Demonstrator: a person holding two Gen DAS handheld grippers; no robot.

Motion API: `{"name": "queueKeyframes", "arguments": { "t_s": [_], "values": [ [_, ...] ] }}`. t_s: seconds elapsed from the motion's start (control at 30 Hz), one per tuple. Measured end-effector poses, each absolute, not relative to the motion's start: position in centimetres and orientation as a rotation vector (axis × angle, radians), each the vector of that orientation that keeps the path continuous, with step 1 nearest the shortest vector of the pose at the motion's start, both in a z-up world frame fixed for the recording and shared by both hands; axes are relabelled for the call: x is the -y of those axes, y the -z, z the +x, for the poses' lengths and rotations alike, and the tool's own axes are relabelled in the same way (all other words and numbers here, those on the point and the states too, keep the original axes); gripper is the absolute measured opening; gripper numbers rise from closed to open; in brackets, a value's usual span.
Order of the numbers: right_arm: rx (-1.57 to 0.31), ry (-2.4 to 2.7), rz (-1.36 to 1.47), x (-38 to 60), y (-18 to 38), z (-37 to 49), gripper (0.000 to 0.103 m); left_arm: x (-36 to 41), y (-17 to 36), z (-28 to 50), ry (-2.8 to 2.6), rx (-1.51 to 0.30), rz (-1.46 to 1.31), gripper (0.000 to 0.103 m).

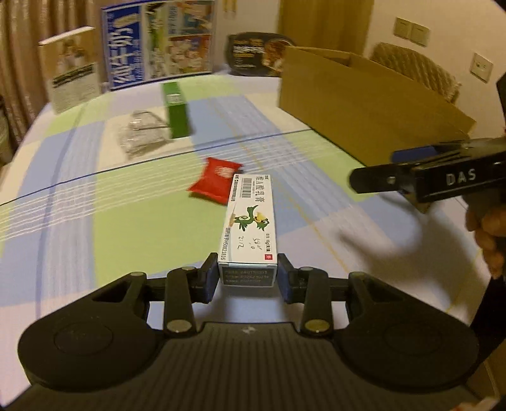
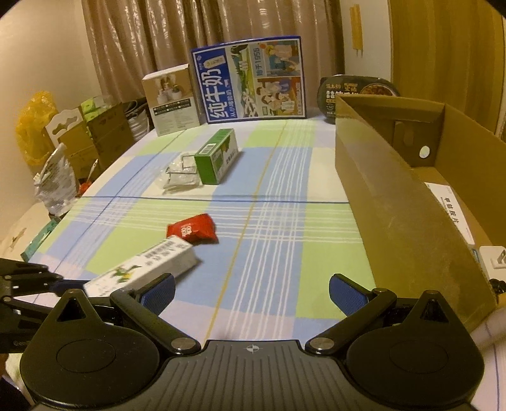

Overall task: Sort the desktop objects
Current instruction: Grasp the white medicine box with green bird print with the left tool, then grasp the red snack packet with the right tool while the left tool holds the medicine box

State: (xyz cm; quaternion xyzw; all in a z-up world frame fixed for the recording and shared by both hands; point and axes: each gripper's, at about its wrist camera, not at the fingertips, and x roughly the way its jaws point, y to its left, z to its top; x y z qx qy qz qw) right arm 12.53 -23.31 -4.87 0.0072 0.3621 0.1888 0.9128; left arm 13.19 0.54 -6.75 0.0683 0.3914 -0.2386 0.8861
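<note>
Left gripper [image 1: 248, 278]: clamped on the near end of the white box [image 1: 249, 227], which juts forward from its pads.
Right gripper [image 2: 252, 289]: jaws wide apart, nothing between.
Red packet [image 1: 216, 180]: just beyond the box's far end.
Cardboard box [image 2: 411, 202]: right of the right gripper.

Dim, warm yellowish light — fisheye-bent edges, motion blur in left view.

Looks like a room in a home, lit warm and dim. Long beige curtains [image 2: 189, 38] across the back wall, a checked green-and-blue tablecloth [image 2: 278, 177] over the table, light switches [image 1: 411, 31] on a cream wall. Household clutter all round: a milk carton case [image 2: 249, 79], an instant-meal bowl [image 2: 357, 91], stacked cardboard boxes [image 2: 104, 132] and a yellow plastic bag [image 2: 31, 123] on the floor at the side.
</note>
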Motion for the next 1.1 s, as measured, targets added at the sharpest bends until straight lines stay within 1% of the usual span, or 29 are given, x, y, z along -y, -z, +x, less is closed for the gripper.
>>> {"name": "queueKeyframes", "arguments": {
  "t_s": [0.3, 0.57, 0.6, 0.63, 0.67, 0.7, 0.87, 0.97, 1.0, 1.03, 1.1],
  "values": [
    [-0.735, -0.464, -0.032, 20.3, 5.8, 13.3, 0.101, -5.8, 6.6, 11.9, 0.250, -0.877, 0.087, 0.032],
    [-0.759, -0.470, -0.082, 17.9, 7.4, 16.4, 0.101, -6.6, 7.9, 15.3, 0.210, -0.860, 0.076, 0.033],
    [-0.765, -0.471, -0.084, 17.5, 7.6, 16.9, 0.101, -6.6, 8.1, 15.9, 0.208, -0.861, 0.071, 0.034],
    [-0.768, -0.474, -0.085, 17.3, 7.8, 17.2, 0.101, -6.6, 8.4, 16.2, 0.207, -0.863, 0.066, 0.045],
    [-0.771, -0.477, -0.086, 16.9, 8.0, 17.7, 0.101, -6.5, 8.5, 16.5, 0.209, -0.862, 0.058, 0.050],
    [-0.774, -0.480, -0.085, 16.5, 8.3, 18.1, 0.101, -6.6, 8.6, 16.9, 0.216, -0.856, 0.044, 0.052],
    [-0.779, -0.495, -0.078, 14.5, 9.5, 19.9, 0.101, -6.4, 8.9, 18.1, 0.235, -0.850, 0.022, 0.052],
    [-0.773, -0.482, -0.095, 13.2, 10.4, 20.8, 0.100, -6.6, 8.7, 18.7, 0.244, -0.855, 0.011, 0.048],
    [-0.771, -0.475, -0.098, 12.9, 10.7, 21.0, 0.100, -6.6, 8.7, 18.9, 0.240, -0.859, 0.014, 0.045],
    [-0.771, -0.466, -0.098, 12.6, 11.1, 21.2, 0.100, -6.7, 8.6, 19.1, 0.232, -0.862, 0.020, 0.038],
    [-0.771, -0.439, -0.092, 11.9, 11.7, 21.5, 0.100, -7.0, 8.6, 19.4, 0.216, -0.869, 0.014, 0.038]
  ]
}}
